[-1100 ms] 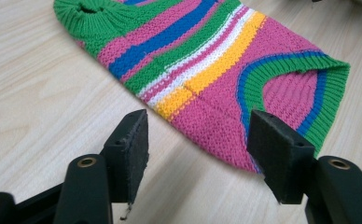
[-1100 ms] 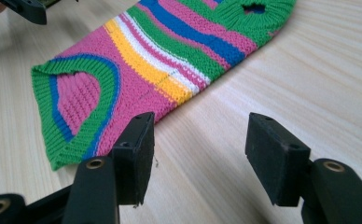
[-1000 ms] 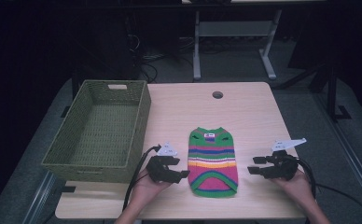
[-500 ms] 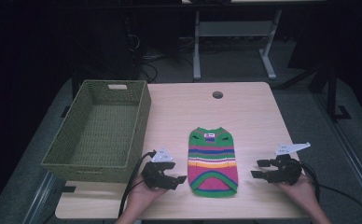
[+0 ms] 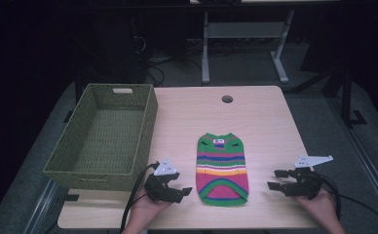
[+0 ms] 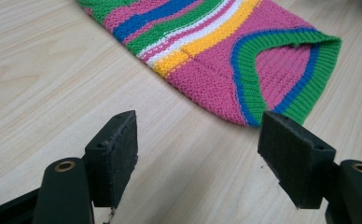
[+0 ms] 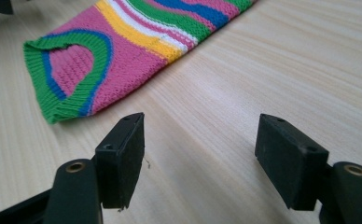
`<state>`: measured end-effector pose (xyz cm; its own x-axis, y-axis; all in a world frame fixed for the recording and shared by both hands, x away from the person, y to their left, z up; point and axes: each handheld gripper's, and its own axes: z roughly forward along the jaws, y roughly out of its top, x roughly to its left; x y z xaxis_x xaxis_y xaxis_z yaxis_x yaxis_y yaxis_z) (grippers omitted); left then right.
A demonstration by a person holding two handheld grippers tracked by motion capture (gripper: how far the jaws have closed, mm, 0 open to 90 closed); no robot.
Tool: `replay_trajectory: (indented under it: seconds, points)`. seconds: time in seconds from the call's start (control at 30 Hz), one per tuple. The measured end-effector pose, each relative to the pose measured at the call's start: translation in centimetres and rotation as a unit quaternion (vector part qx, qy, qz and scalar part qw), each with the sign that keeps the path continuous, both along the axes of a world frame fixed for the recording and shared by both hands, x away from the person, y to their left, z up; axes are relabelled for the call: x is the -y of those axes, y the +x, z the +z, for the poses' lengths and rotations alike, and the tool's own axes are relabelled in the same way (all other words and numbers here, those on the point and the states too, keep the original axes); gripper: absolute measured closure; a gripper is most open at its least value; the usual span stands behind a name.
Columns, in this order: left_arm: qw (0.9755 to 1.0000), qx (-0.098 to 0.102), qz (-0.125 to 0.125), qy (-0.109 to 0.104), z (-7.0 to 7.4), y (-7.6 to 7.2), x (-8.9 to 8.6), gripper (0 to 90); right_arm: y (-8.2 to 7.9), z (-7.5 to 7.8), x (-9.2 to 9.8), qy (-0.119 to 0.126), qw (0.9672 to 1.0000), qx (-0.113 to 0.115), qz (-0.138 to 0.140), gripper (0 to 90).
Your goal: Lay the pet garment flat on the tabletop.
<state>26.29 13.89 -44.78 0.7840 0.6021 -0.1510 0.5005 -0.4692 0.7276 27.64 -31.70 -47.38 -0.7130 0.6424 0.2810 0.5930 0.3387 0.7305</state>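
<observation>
Sweater (image 5: 222,168) lies flat right of the basket (image 5: 104,136), untouched; left tool (image 5: 179,191) and right tool (image 5: 276,179) flank it, jaws just opening wide, empty.

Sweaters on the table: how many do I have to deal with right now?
1. The striped sweater lies flat on the table, between the left gripper and right gripper. The basket looks empty.

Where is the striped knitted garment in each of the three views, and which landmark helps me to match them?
High view: the striped knitted garment lies flat on the table, centre, between both grippers.
Left gripper view: top right, beyond the open jaws.
Right gripper view: top left, beyond the open jaws.
Shared landmark: its green ribbed hem.
</observation>
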Motion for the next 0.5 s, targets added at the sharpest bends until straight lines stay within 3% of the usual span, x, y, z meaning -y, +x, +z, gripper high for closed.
replay_trajectory:
  seconds: [0.13,0.27,0.37,0.5]
  points:
    - [1.0,0.001,0.001,-0.004,0.1,-0.3,-0.5,27.6,-1.0,0.3,0.3,0.005,0.9999,0.013,-0.009,31.2]
    - [0.9996,0.008,0.008,-0.024,0.3,-1.0,-1.0,27.2,-2.3,0.3,0.9,0.022,0.9991,0.028,-0.024,28.6]
    - [0.9994,0.016,0.01,-0.029,0.5,-1.2,-1.0,27.2,-3.3,0.7,1.5,0.043,0.9972,0.045,-0.04,28.1]
    - [0.9992,0.021,0.009,-0.031,0.4,-1.2,-0.8,25.9,-4.0,0.8,2.0,0.053,0.9949,0.063,-0.058,27.1]
